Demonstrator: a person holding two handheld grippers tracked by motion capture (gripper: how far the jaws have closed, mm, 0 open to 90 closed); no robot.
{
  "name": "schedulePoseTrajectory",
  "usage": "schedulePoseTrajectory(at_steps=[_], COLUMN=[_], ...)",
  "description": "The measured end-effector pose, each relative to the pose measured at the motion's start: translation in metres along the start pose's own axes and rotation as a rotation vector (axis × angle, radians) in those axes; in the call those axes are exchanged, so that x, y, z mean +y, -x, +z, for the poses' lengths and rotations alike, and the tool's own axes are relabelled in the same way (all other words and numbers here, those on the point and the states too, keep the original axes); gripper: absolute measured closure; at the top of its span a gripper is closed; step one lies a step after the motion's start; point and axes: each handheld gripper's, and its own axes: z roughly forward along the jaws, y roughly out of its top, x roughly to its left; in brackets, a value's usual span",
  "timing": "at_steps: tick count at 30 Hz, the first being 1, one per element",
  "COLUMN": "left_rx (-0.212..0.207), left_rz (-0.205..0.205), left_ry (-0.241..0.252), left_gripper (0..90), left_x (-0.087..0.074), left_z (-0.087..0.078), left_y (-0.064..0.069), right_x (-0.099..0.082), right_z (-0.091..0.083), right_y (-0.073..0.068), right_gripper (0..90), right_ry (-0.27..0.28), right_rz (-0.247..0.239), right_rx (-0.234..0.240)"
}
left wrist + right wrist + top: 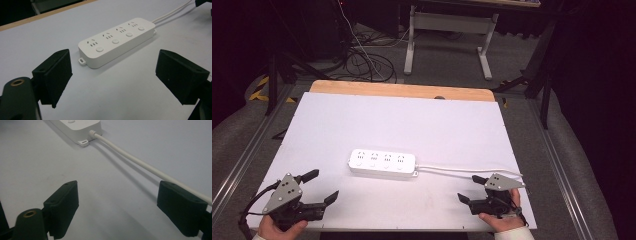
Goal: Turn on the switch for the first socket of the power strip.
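Your left gripper (321,186) sits at the near left corner of the flat white table top (362,120), and its two black jaws are spread wide with nothing between them. Your right gripper (471,188) sits at the near right corner, and its jaws are spread wide too and hold nothing. Neither one touches the white plastic power strip (382,164), which lies flat in the middle of the table, a bit nearer to you than the far edge, between your two grippers and a little ahead of them. In the left gripper view the power strip (117,41) lies ahead between the two jaws, well apart from them. There is one power strip, and it has four sets of plug holes in a row and four round buttons, one by each set. One thin white cord (462,171) comes out of its right end and runs along the table toward your right gripper. In the right gripper view the cord (140,162) passes just behind the right jaw; I cannot tell if they touch. There are two grippers, and each has a grey three-cornered plate on top. The far edge of the table shows a strip of light wood (402,90). Past it is a dim room with a grey floor (442,60), a heap of dark cables (362,62) and the white metal legs of another table (452,35).
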Motion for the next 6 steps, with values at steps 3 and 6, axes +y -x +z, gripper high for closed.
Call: schedulePoseTrajectory(at_steps=[3, 6], left_rx=[-0.001, -0.011], left_rz=[0.003, -0.017], left_ry=[0.006, 0.006], left_gripper=[14.3, 14.5], left_x=[-0.0014, -0.0024], left_z=[0.0015, 0.002], left_y=[-0.0008, -0.0028], right_x=[0.0003, 0.0013], right_z=[-0.0001, -0.0007], right_y=[-0.0002, -0.0011], right_gripper=[16.3, 16.3], right_ry=[0.008, 0.019], right_rz=[-0.012, -0.015], right_rx=[-0.006, -0.006])
